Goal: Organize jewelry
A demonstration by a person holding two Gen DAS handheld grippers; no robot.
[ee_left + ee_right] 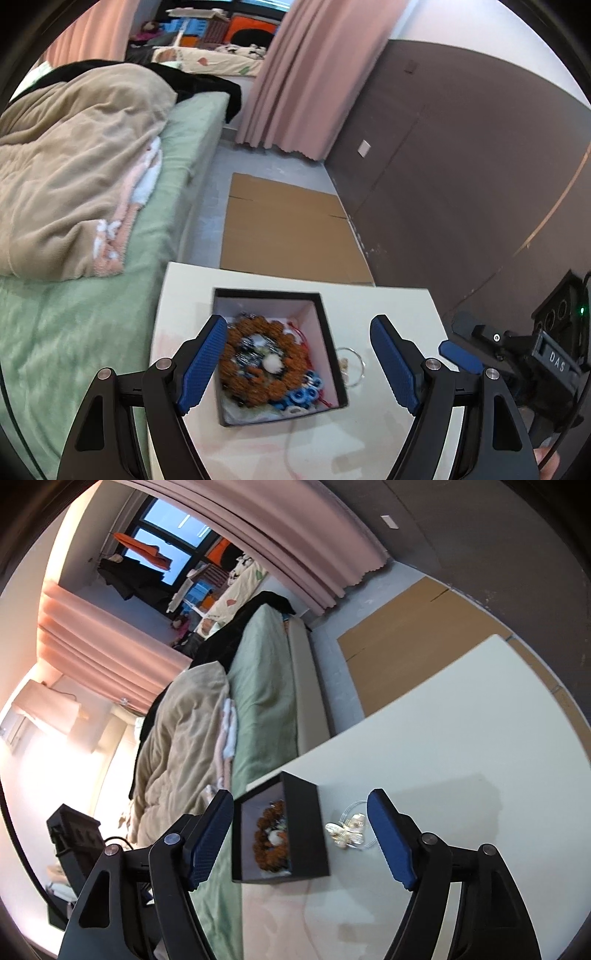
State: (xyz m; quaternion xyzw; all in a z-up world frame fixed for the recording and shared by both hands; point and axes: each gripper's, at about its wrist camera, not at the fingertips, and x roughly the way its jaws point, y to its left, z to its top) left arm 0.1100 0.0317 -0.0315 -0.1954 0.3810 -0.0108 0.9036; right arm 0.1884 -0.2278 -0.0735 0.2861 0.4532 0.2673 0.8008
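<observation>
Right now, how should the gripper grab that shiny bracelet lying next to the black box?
Probably by its pale beaded cluster, coming from above. The thin clear loop lies flat on the white table, too slight to pinch, while the beads stand up. The black box blocks one side.

Your left gripper [298,363], black-framed with blue ribbed pads, angles downward, jaws spread wide and holding nothing. Your right gripper [300,840], built alike, tilts downward too, jaws wide apart and empty, rolled toward its left.

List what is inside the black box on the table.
The black box holds a brown beaded bracelet, blue rings, a white bead and red cord. Whatever lies under the bracelet is covered.
</observation>
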